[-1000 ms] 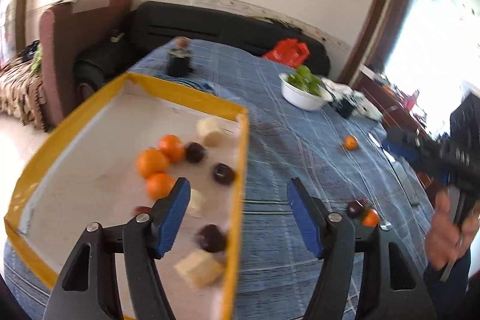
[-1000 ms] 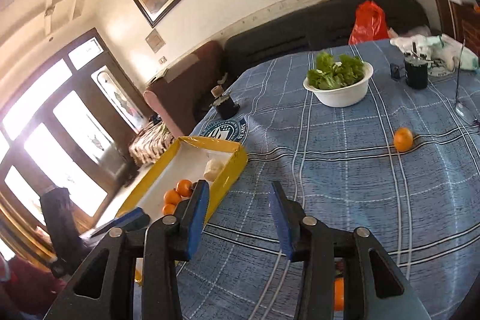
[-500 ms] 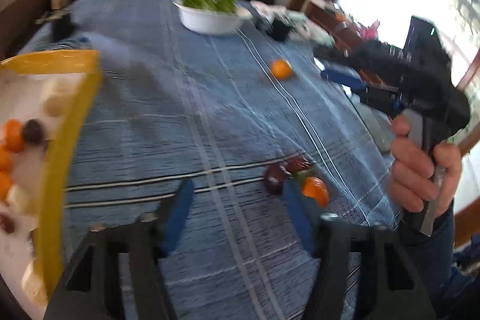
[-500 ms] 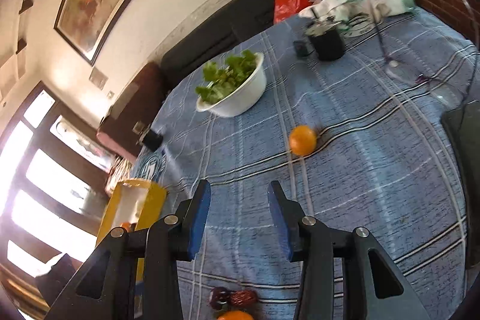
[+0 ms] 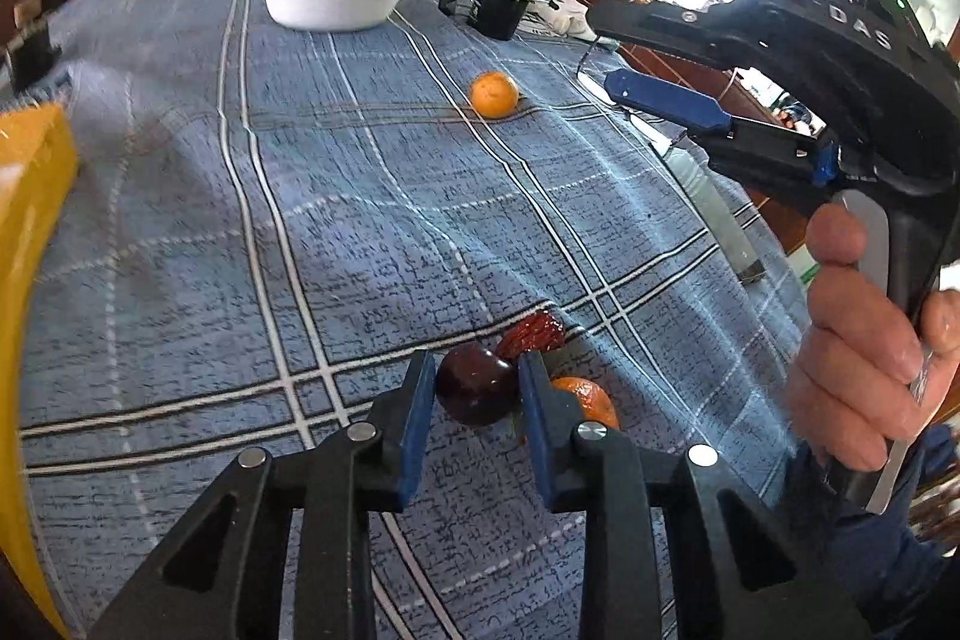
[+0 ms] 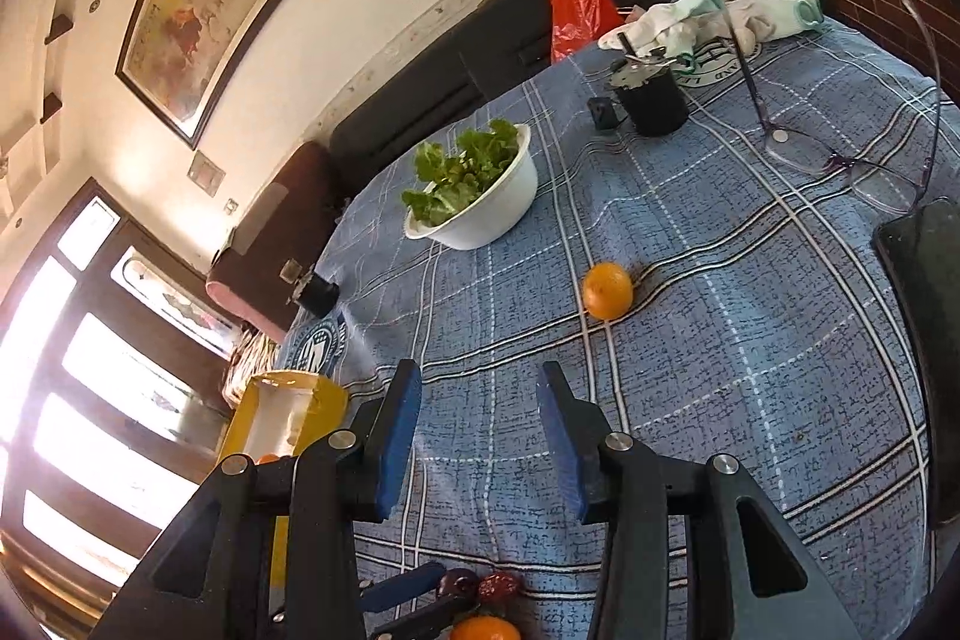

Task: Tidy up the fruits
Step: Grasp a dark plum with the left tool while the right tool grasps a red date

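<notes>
My left gripper [image 5: 477, 376] is shut on a dark plum [image 5: 476, 391] on the blue plaid tablecloth. A red date [image 5: 534, 331] lies just behind the plum and a small orange [image 5: 591, 400] sits right of the right finger. A lone orange [image 5: 493, 94] lies farther back; it also shows in the right wrist view [image 6: 607, 290]. My right gripper [image 6: 480, 388] is open and empty, held above the table. The yellow box [image 6: 282, 418] with fruit in it stands at the table's left edge.
A white bowl of lettuce [image 6: 480, 196] stands at the back. A black cup [image 6: 651, 97], eyeglasses [image 6: 840, 154], a dark phone [image 6: 924, 292] and white cloths [image 6: 720, 19] lie on the right side. A black sofa runs behind the table.
My left gripper swung away from the yellow box to the fruit cluster and closed on the plum. My right gripper rose and turned toward the lone orange, staying open.
</notes>
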The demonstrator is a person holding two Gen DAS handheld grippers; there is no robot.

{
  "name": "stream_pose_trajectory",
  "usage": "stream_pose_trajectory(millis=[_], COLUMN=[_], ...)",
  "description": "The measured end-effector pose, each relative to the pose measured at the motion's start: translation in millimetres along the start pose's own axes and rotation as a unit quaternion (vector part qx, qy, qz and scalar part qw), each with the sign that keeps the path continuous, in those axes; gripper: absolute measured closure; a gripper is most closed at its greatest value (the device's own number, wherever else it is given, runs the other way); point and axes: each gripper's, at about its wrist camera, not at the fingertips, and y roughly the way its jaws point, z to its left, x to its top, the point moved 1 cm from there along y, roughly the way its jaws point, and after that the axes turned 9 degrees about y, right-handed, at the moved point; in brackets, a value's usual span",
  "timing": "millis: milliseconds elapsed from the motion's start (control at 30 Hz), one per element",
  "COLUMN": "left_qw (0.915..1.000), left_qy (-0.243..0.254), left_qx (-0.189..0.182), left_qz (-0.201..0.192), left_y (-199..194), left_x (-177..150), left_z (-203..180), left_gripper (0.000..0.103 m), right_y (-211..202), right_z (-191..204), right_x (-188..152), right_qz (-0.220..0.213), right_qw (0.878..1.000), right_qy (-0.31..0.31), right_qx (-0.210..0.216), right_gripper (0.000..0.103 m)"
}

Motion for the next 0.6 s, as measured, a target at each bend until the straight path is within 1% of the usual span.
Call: stream_pose_trajectory(millis=[33, 67, 133, 200, 233, 333, 400, 433, 500, 533, 600], left_qw=[0.9999, 0.9999, 0.9999, 0.9999, 0.9998, 0.9981, 0.9942, 0.9899, 0.9810, 0.9788, 0.9767], left_qy=[-0.006, -0.005, -0.002, -0.008, -0.011, -0.028, -0.040, -0.041, -0.044, -0.047, -0.056], left_qx=[-0.009, -0.010, -0.009, -0.008, -0.001, 0.044, 0.083, 0.117, 0.164, 0.172, 0.173], left_qz=[-0.001, -0.003, -0.004, -0.011, -0.013, -0.034, -0.055, -0.069, -0.094, -0.100, -0.114], left_y=[1.2, 2.1, -0.3, -4.7, -6.4, -21.3, -30.9, -37.5, -48.9, -50.9, -54.4], left_x=[-1.2, -0.2, -1.9, -5.1, -6.1, -7.7, -4.6, -4.2, -7.0, -6.7, -7.3], left_z=[2.3, 2.2, 1.6, 3.1, 5.0, 20.0, 33.0, 38.2, 43.8, 46.9, 50.6], left_gripper=[0.074, 0.074, 0.076, 0.076, 0.076, 0.076, 0.076, 0.076, 0.076, 0.076, 0.076], right_y=[0.2, 0.5, 1.4, 3.7, 4.9, 10.5, 16.7, 20.9, 28.4, 31.4, 36.6], right_z=[0.8, 2.0, 2.5, 3.1, 3.6, 6.5, 9.2, 10.3, 10.0, 10.1, 9.2], right_x=[-0.7, -1.7, -2.3, -3.6, -4.7, -9.1, -14.0, -17.4, -25.1, -30.2, -38.7], right_qz=[0.000, 0.002, 0.004, 0.013, 0.017, 0.031, 0.051, 0.069, 0.107, 0.122, 0.152], right_qw=[1.000, 1.000, 1.000, 1.000, 1.000, 0.999, 0.998, 0.996, 0.993, 0.991, 0.986], right_qy=[-0.002, -0.005, -0.007, -0.009, -0.011, -0.024, -0.035, -0.037, -0.036, -0.035, -0.037], right_qx=[0.000, 0.000, 0.001, 0.003, 0.002, -0.019, -0.031, -0.035, -0.042, -0.044, -0.057], right_gripper=[0.058, 0.058, 0.058, 0.058, 0.058, 0.058, 0.058, 0.058, 0.058, 0.058, 0.058])
